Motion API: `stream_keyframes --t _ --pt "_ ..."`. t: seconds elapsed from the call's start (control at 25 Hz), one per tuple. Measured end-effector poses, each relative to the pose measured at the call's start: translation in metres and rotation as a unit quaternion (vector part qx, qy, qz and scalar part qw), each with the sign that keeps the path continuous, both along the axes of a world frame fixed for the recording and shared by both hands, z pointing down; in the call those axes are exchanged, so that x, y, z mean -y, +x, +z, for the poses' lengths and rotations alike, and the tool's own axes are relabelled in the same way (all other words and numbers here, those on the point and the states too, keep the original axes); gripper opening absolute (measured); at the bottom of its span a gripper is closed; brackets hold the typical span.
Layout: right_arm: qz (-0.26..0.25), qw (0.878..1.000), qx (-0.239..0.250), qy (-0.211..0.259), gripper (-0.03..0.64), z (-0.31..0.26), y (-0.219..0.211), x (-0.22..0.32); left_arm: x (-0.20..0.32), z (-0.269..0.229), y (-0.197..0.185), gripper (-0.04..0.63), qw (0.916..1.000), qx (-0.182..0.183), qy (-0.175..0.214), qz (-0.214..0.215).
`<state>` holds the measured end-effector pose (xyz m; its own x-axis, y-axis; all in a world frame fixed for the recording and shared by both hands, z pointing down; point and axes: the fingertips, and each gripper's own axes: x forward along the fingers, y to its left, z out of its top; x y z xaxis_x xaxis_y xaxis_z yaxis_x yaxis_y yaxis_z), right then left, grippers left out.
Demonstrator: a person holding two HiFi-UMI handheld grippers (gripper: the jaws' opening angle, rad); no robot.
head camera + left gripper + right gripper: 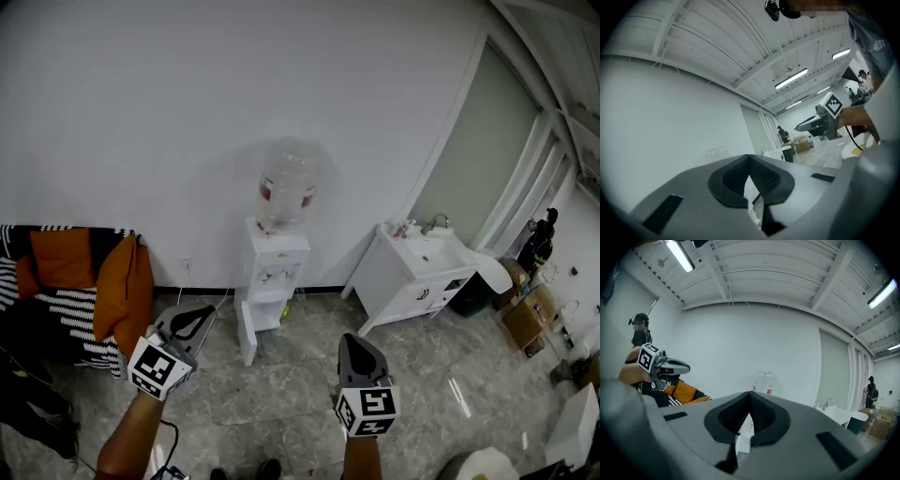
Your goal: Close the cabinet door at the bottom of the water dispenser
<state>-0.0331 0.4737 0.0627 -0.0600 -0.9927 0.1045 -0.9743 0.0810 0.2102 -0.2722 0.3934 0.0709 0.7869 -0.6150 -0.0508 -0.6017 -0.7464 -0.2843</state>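
Your right gripper [356, 342] and left gripper [204, 313], both pinched together on nothing, are hovering well short of the water dispenser [272, 267], whose bottom cabinet door [247, 343] is hanging open leftward, likely a light, stiff, free-swinging panel best nudged at its free edge.

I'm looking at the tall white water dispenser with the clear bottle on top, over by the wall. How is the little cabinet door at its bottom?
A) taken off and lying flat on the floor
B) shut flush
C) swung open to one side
C: in the head view the white cabinet door stands upright, swung out at an angle from the base of the white water dispenser.
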Motion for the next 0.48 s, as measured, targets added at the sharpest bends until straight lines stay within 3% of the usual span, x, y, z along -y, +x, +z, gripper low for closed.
stream_keyframes --t 0.48 --pt "0.004 1.0 0.008 -0.003 0.026 0.0015 -0.0095 0.0047 0.0099 0.0062 -0.0107 0.015 1.0 -0.005 -0.004 0.005"
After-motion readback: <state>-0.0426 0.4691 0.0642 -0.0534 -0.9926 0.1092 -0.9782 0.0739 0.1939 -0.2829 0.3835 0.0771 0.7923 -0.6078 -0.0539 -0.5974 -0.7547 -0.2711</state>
